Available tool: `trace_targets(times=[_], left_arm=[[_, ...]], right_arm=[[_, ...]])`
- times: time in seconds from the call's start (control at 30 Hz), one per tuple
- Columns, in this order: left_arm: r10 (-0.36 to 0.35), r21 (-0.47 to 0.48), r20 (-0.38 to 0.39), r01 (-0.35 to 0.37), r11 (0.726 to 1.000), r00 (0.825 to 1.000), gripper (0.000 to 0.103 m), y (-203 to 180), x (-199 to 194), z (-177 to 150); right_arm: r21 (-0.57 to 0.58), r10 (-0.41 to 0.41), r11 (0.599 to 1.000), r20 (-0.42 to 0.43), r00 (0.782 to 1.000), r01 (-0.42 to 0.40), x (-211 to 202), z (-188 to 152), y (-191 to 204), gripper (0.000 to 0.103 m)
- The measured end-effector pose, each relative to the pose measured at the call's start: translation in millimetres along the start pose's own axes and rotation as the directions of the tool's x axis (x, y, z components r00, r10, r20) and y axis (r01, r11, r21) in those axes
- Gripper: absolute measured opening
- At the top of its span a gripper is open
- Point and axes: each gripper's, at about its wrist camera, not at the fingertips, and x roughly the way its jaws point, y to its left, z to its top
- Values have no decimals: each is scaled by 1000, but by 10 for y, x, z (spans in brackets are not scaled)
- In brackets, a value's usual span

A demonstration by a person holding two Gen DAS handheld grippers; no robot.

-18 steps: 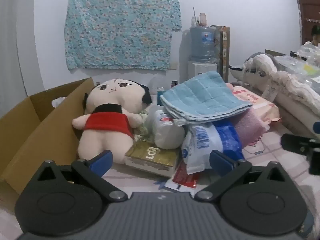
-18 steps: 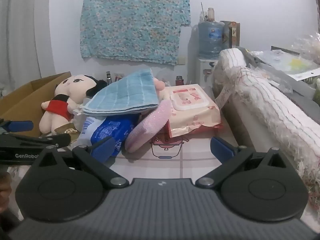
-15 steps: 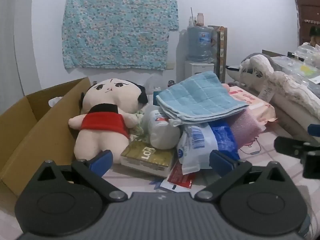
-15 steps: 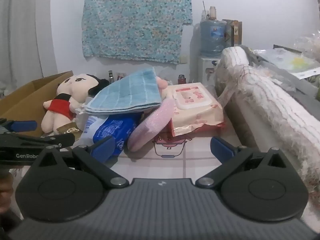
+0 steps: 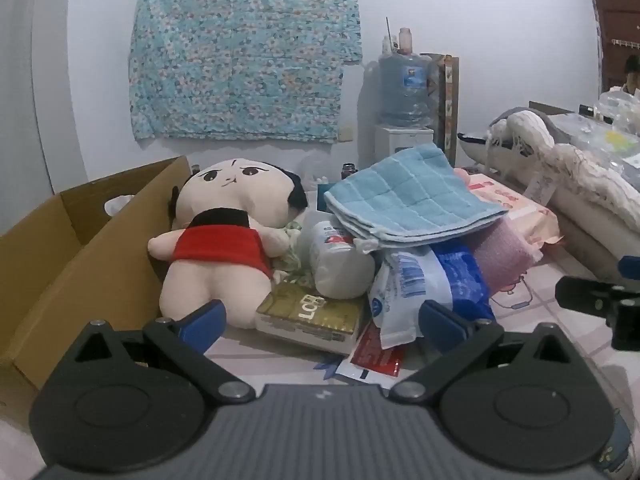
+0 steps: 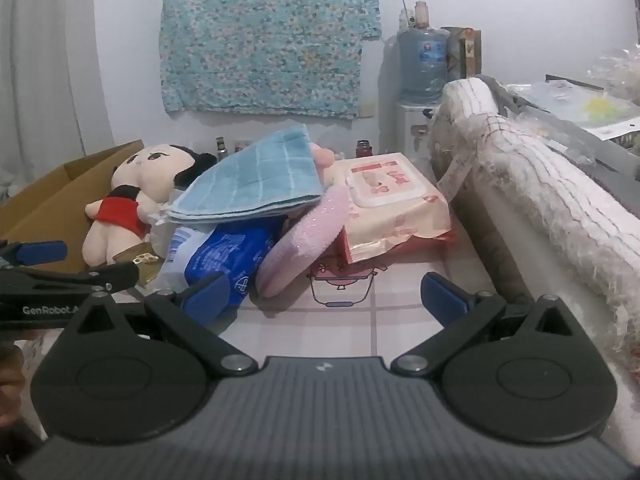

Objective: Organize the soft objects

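A: Left wrist view: your left gripper (image 5: 320, 320) hangs with jaws wide, empty, before the plush doll (image 5: 228, 244) lying beside the cardboard box (image 5: 72, 256).

B: And your right gripper (image 6: 322, 296)?

A: Wide apart, empty. The doll looks light and squashy; pinch its red torso.

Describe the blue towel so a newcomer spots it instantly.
Start at the open cardboard box on the left; the doll leans beside it, heading a heap of packets. The towel lies folded on top of that heap, the only light-blue checked cloth there.
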Motion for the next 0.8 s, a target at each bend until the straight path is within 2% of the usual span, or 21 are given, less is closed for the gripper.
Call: trace_targets(times=[0.47,0.7,0.8], left_arm=[[14,19,10,-14,1000,1000,103,-46,34,-24],[24,28,23,-25,999,999,103,-48,16,-2],[24,20,25,-24,1000,999,103,-13,3,2]], right_arm=[[-19,1,1000,16,1000,-1,8,17,37,102],[25,-23,999,-15,1000,24,122,-27,-17,102],[20,-15,1000,-4,1000,15,118,-29,-8,102]])
